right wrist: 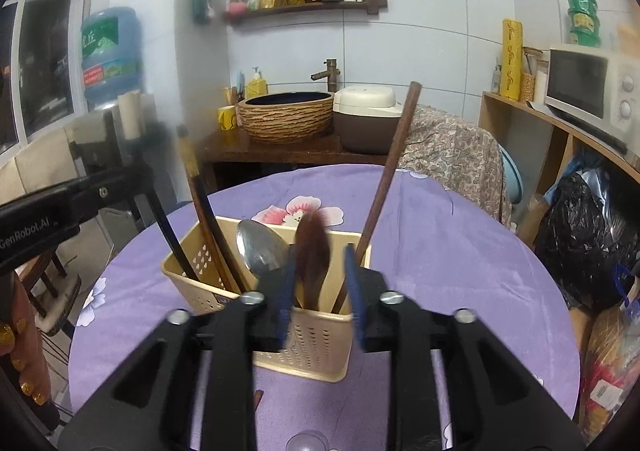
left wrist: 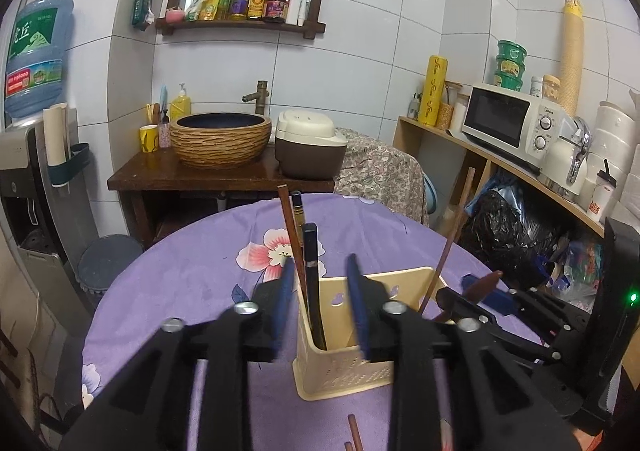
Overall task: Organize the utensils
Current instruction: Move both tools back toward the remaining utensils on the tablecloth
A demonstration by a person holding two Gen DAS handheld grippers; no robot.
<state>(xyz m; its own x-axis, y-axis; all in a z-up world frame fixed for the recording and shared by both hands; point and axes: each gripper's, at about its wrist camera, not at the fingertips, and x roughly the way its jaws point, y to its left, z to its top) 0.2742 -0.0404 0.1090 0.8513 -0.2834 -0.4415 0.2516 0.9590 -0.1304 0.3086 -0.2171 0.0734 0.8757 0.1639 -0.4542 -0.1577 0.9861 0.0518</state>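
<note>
Table [right wrist: 460,263]: round, under a purple floral cloth.
Holder [right wrist: 320,335]: cream perforated caddy standing mid-table, holding chopsticks [right wrist: 208,219], a metal spoon [right wrist: 260,247] and a wooden spoon [right wrist: 312,247].
Left gripper [left wrist: 320,291]: fingers spread wide around the holder's chopstick end, grasping nothing.
Right gripper [right wrist: 318,287]: fingers parted, straddling the wooden spoon, not clamped.

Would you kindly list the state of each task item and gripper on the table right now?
Utensil holder: upright on the purple tablecloth.
Dark chopsticks: standing in holder, leaning.
Metal spoon: in holder, bowl up.
Wooden spoon: in holder, blurred.
Left gripper: open.
Right gripper: open.
</note>
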